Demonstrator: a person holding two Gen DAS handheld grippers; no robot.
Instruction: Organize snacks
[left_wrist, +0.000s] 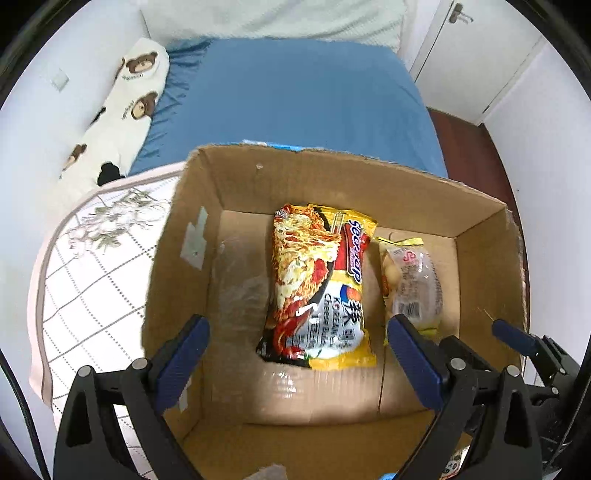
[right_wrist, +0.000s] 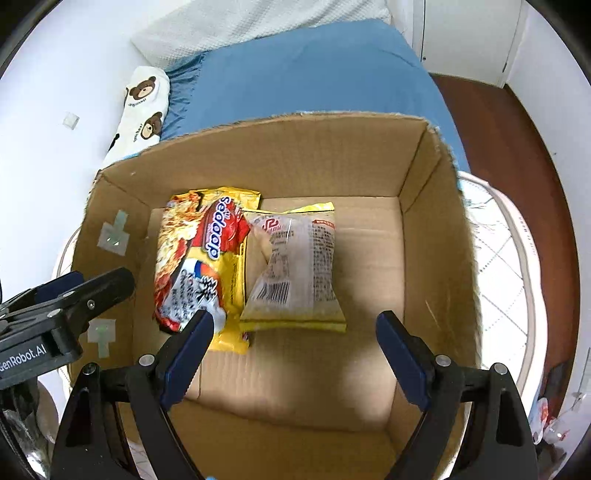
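Observation:
An open cardboard box (left_wrist: 177, 266) (right_wrist: 436, 236) holds two snacks lying flat on its floor. A yellow and red Sedaap noodle packet (left_wrist: 317, 288) (right_wrist: 199, 258) lies on the left. A clear bun packet with yellow edges (left_wrist: 412, 284) (right_wrist: 295, 266) lies to its right, touching it. My left gripper (left_wrist: 299, 339) is open and empty above the box's near side. My right gripper (right_wrist: 295, 332) is open and empty above the box, just short of the bun packet. The right gripper's fingers (left_wrist: 513, 334) show in the left wrist view, and the left gripper's body (right_wrist: 62, 306) shows in the right wrist view.
The box stands on a white checked cushion (left_wrist: 92, 266) (right_wrist: 509, 266) at the foot of a bed with a blue sheet (left_wrist: 295, 96) (right_wrist: 314, 70). A bear-print pillow (left_wrist: 125, 110) lies along the left wall. Dark wooden floor (right_wrist: 509, 140) is at the right.

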